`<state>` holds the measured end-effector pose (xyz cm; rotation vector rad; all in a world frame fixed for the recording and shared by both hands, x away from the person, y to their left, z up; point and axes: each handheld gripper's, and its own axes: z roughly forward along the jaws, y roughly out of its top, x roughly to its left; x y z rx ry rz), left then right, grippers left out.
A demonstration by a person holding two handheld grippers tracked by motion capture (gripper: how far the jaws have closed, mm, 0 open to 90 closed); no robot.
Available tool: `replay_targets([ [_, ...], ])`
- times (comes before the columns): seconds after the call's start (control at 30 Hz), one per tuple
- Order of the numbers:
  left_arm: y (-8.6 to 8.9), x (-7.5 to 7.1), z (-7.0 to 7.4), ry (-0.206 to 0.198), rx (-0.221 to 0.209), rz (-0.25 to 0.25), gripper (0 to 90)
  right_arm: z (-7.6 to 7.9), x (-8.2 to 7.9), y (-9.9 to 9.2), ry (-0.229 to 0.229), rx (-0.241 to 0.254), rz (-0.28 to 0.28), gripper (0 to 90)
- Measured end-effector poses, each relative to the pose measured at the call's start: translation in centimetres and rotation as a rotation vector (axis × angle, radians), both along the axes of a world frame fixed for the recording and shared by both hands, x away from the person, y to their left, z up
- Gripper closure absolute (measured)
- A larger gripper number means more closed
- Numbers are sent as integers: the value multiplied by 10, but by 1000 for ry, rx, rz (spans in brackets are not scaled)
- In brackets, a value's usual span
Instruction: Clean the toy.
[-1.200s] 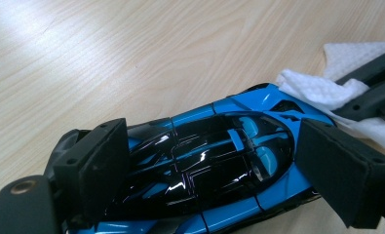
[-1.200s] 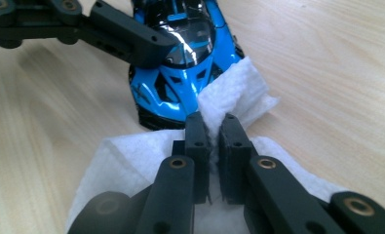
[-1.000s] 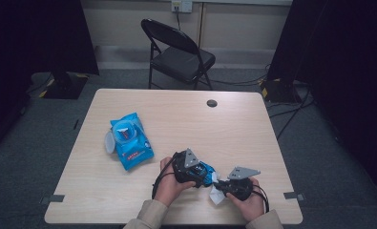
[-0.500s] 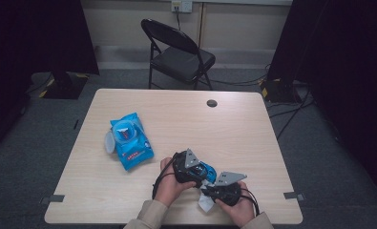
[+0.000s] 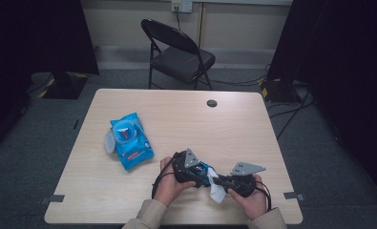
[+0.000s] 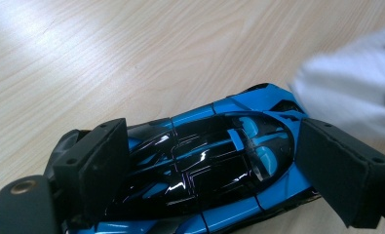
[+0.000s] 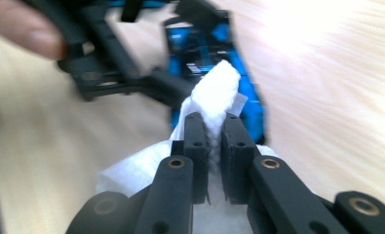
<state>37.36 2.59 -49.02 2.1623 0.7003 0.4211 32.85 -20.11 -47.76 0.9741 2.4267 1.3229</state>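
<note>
step: we wipe the toy car (image 6: 204, 165) | left claw (image 5: 190, 169) clamps car | right claw (image 7: 213, 141) pinches wipe (image 7: 214, 92) at car's nose | next: we press and drag

blue and black toy car (image 6: 219, 161), glossy, roof up, held just above the pale wooden tabletop near its front edge, with a crumpled white wipe (image 7: 214, 95) pinched upright and touching its one end.
</note>
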Motion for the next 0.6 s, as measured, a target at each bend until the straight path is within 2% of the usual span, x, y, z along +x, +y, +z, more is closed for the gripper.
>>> replay_targets([
  [0.3, 0, -1, 0, -1, -4, 0, 125, -14, 26, -19, 1, -50, -90, 793],
  [0.47, 0, 0, 0, -1, -2, -1, 125, -17, 31, -26, 12, -51, -126, 648],
  [0.6, 0, -1, 0, -1, -4, 1, 125, -14, 31, -32, 14, -43, -147, 571],
])
